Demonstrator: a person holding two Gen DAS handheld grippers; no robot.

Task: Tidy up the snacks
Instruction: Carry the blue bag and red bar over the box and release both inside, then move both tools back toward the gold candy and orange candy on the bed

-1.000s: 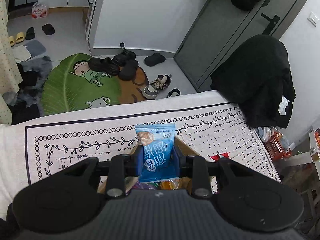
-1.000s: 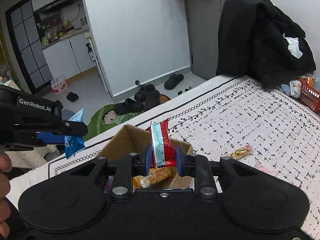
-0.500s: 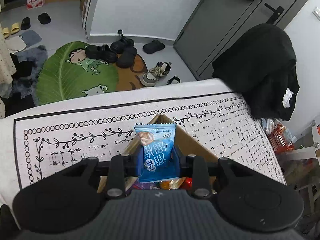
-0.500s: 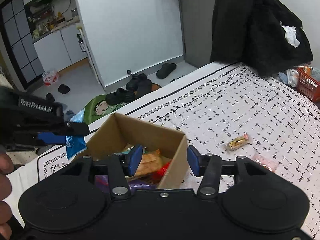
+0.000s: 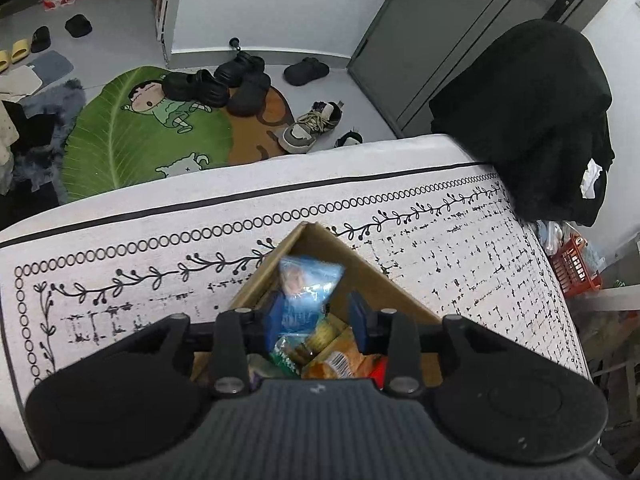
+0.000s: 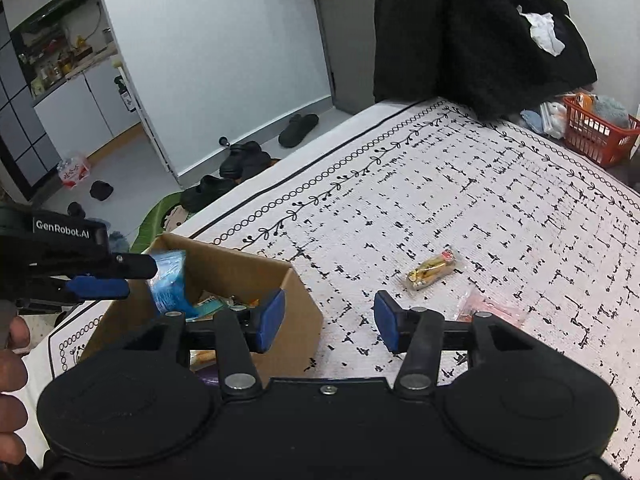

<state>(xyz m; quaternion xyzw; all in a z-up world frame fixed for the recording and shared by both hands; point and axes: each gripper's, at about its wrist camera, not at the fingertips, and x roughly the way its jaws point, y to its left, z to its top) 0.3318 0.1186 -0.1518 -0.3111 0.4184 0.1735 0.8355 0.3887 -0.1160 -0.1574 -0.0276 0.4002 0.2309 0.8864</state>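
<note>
Left wrist view looks down into an open brown cardboard box (image 5: 376,280) that sits on a white cloth with black vine and dash print (image 5: 120,240). Left hand-held gripper (image 5: 316,314) has its blue pads spread apart, released; a blurred light-blue snack packet (image 5: 306,292) sits between them, over the box, against the left pad and clear of the right one. Beneath it the box holds mixed wrapped snacks in orange, green and red. Right wrist view shows the right hand-held gripper (image 6: 330,320) also released, pads wide, empty, hovering over the near right corner of the box. To the right on the cloth lie a small gold-wrapped snack (image 6: 432,270) and, nearer, a pale pink transparent packet (image 6: 490,306), both outside the box. A person's fingers (image 6: 12,364) show at the left edge.
</note>
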